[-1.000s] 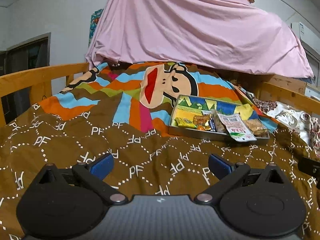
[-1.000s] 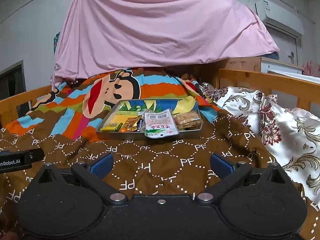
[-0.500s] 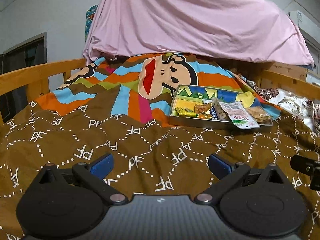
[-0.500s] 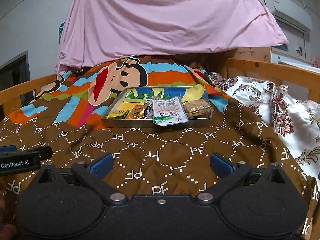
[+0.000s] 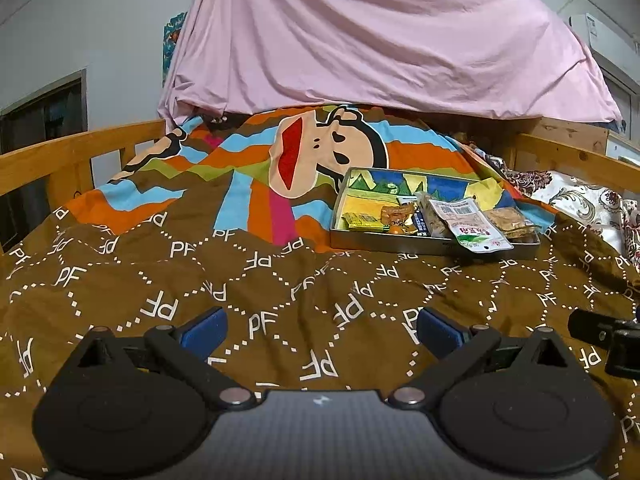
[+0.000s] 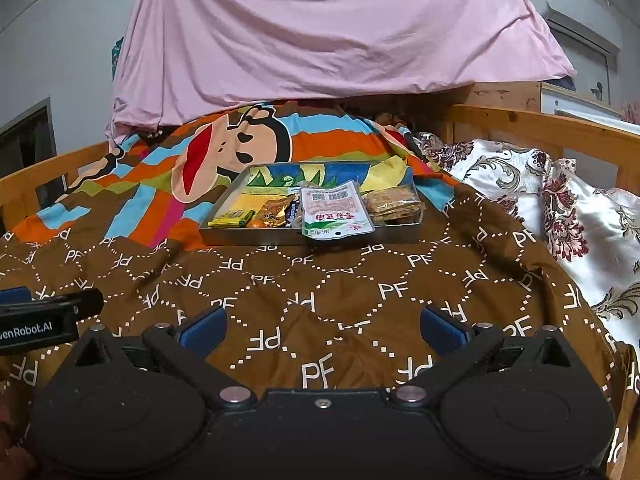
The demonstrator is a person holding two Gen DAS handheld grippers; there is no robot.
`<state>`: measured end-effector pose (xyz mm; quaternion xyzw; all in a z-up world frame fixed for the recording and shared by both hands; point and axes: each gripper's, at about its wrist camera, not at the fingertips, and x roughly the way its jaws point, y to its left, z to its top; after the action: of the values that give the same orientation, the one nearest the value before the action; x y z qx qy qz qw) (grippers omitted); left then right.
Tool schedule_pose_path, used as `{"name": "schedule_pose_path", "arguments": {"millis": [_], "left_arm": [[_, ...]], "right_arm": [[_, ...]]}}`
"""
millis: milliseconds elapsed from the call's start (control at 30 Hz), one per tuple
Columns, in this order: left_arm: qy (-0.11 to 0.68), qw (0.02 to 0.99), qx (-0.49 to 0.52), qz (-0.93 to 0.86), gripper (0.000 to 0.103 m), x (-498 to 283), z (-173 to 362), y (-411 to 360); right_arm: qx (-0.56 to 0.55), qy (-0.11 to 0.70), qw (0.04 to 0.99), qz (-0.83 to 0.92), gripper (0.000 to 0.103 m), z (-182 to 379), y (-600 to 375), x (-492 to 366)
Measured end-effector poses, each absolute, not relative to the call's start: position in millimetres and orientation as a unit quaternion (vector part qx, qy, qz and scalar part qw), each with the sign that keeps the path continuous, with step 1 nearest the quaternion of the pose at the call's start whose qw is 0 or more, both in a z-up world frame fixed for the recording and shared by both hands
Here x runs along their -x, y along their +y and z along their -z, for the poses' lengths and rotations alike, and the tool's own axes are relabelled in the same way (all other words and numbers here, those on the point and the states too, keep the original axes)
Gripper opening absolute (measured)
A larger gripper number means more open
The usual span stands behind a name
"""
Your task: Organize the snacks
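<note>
We hold the left gripper [image 5: 320, 326] and the right gripper [image 6: 322, 326] empty with fingers wide apart, well in front of the metal tray [image 6: 256, 235], where all snack packets [image 6: 334, 210] lie gathered, one overhanging its near rim.

The pink sheet [image 6: 320, 32] drapes over whatever stands behind the metal tray [image 6: 280, 236], hiding it entirely. Inside that tray, the white snack packet [image 6: 336, 210] overlaps neighbouring wrappers, and its print is too small to read.
</note>
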<state>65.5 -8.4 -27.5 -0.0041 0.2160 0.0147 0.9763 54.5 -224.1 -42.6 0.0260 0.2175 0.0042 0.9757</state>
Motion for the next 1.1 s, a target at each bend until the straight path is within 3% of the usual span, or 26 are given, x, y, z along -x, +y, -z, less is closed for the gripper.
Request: {"name": "schedule_pose_path", "arguments": {"millis": [1100], "left_arm": [[0.213, 0.977, 0.011, -0.016, 0.103, -64.3, 26.6, -6.6]], "right_arm": [[-0.017, 0.228, 0.973, -0.010, 0.102, 46.4, -223.6, -58.4]]}}
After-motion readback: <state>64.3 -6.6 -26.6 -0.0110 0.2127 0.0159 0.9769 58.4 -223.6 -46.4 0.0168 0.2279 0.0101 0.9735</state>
